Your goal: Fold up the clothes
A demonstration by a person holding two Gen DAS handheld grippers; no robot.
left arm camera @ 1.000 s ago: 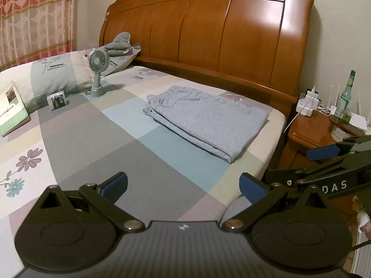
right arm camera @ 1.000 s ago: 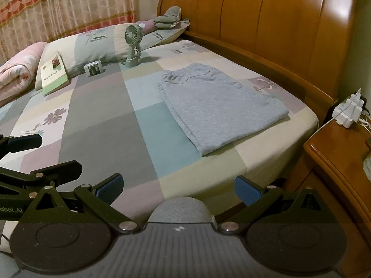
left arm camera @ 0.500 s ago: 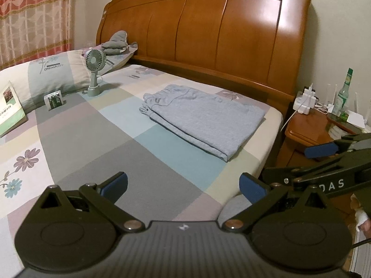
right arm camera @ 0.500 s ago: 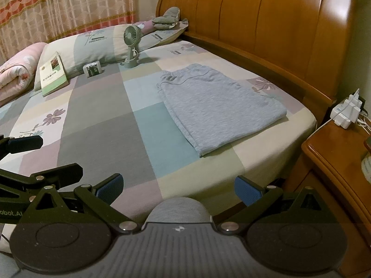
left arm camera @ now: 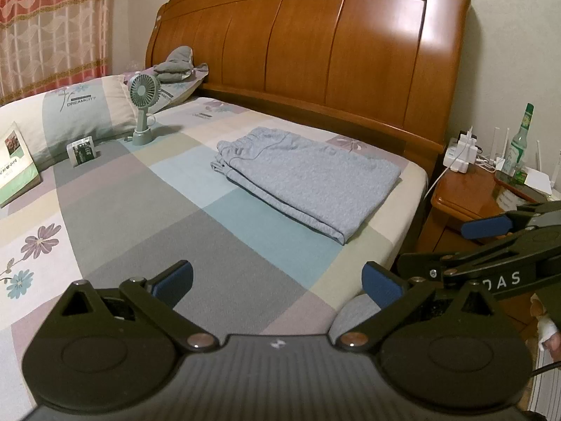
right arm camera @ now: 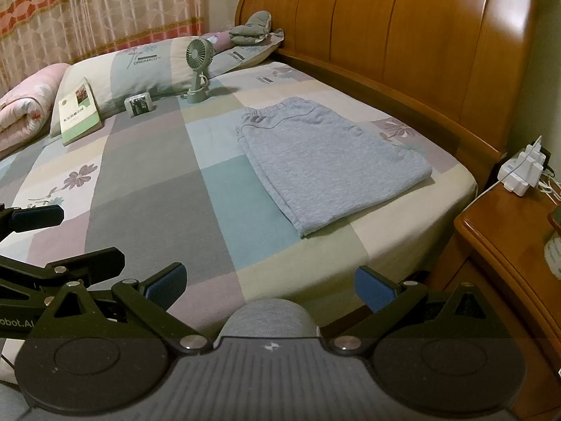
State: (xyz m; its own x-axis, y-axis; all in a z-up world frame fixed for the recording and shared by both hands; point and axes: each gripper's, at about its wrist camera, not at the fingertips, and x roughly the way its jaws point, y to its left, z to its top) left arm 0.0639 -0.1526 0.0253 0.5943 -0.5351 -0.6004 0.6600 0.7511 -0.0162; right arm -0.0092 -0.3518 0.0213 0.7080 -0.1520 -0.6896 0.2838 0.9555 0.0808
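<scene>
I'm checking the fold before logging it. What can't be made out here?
- Trousers: underside and inner layers, hidden by the top fold, both views.
- Book: cover text too small; cut off by the edge in the left view.
- Nightstand: far part cut off by the right view's edge.
- Bottle: label too small, left view.
</scene>
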